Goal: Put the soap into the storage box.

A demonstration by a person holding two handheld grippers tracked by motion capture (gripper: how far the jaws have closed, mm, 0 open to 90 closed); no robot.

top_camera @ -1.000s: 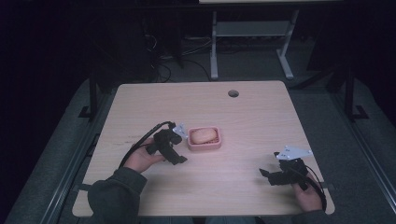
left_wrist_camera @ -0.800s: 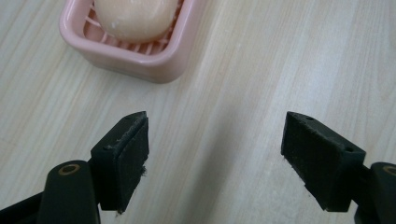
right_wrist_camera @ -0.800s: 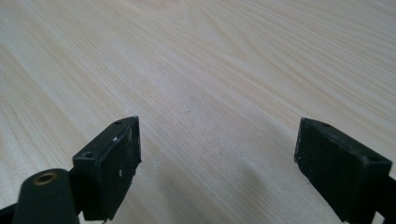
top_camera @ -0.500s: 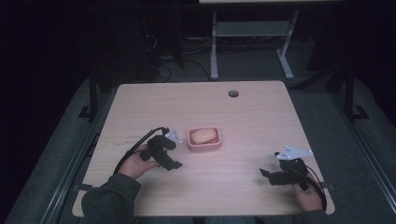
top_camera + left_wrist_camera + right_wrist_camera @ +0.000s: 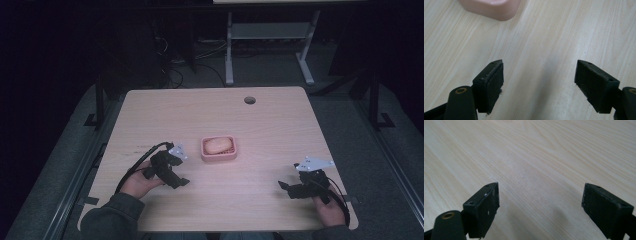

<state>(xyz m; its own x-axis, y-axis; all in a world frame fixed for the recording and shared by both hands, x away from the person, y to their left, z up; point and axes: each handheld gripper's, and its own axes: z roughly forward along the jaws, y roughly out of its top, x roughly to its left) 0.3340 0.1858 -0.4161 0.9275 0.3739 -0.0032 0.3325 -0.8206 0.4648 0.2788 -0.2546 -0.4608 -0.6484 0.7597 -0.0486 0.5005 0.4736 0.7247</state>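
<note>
A pink dish (image 5: 218, 148) with a pale rounded lump in it sits near the middle of the wooden table (image 5: 210, 115). My left gripper (image 5: 176, 177) rests low at the front left, a short way left of and in front of the dish, jaws wide open and empty. A corner of the pink dish (image 5: 491, 8) shows at the top of the left gripper view (image 5: 539, 75). My right gripper (image 5: 287, 187) lies near the front right edge, open, with bare wood between its jaws (image 5: 540, 202).
A round cable hole (image 5: 249, 100) is at the table's back right. Behind the table, on a dark floor, stand a white metal frame (image 5: 270, 45) and loose cables (image 5: 175, 70). The person's forearms enter from the bottom edge.
My left gripper has drawn back toward the front left, away from the pink dish. The right gripper has stayed where it was.
</note>
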